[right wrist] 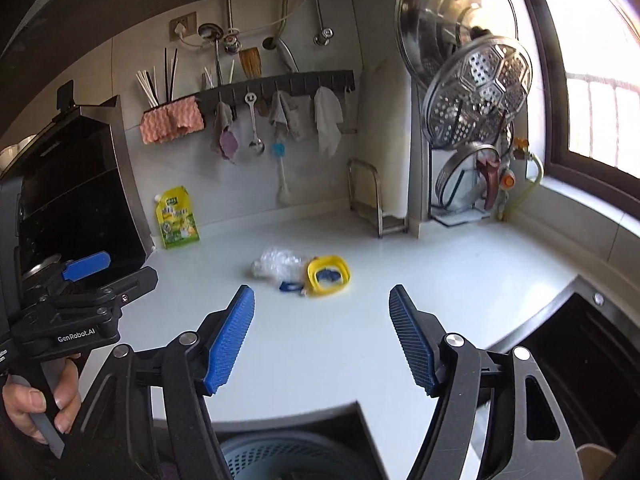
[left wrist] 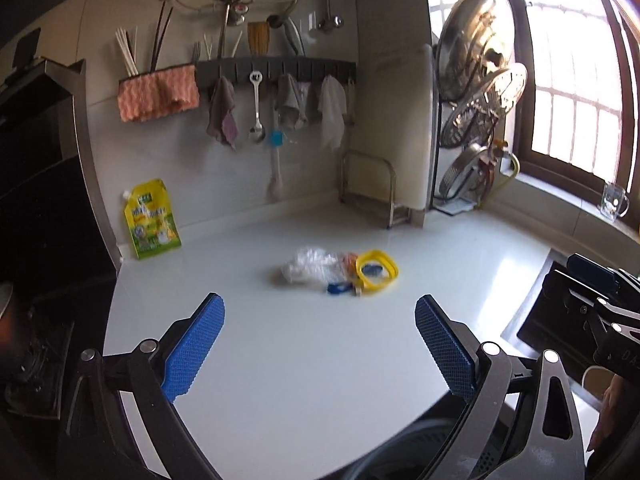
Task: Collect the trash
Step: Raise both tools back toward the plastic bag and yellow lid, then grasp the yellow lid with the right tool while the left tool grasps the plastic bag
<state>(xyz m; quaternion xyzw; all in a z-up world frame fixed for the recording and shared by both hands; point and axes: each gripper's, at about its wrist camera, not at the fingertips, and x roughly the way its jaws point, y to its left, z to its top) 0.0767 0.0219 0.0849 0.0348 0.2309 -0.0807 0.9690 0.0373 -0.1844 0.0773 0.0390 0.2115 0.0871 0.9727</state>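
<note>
The left gripper (left wrist: 320, 320) points slightly downward over the white counter (left wrist: 280, 360), its blue pads (left wrist: 192, 344) spread wide with nothing between them. The right gripper (right wrist: 322, 316) is aimed the same way, pads (right wrist: 230, 340) also apart and empty. Both hang above the near edge of the counter, well apart from the trash.

The trash pile sits near the middle of the counter: a crumpled clear plastic bag (left wrist: 308, 266), a yellow ring (left wrist: 377, 271) touching it on the window side, and small blue scraps (left wrist: 340, 288) just in front of the ring. A yellow pouch (left wrist: 152, 220) leans against the wall at the counter's far left corner.

The right wrist view shows a hand (right wrist: 36, 408) clasped around the left gripper's handle, and a blue perforated basket (right wrist: 288, 456) below the counter's near edge. The left wrist view shows only a dark rim there, and it alone takes in a glass mug (left wrist: 614, 201) on the window sill beyond the counter's right side
</note>
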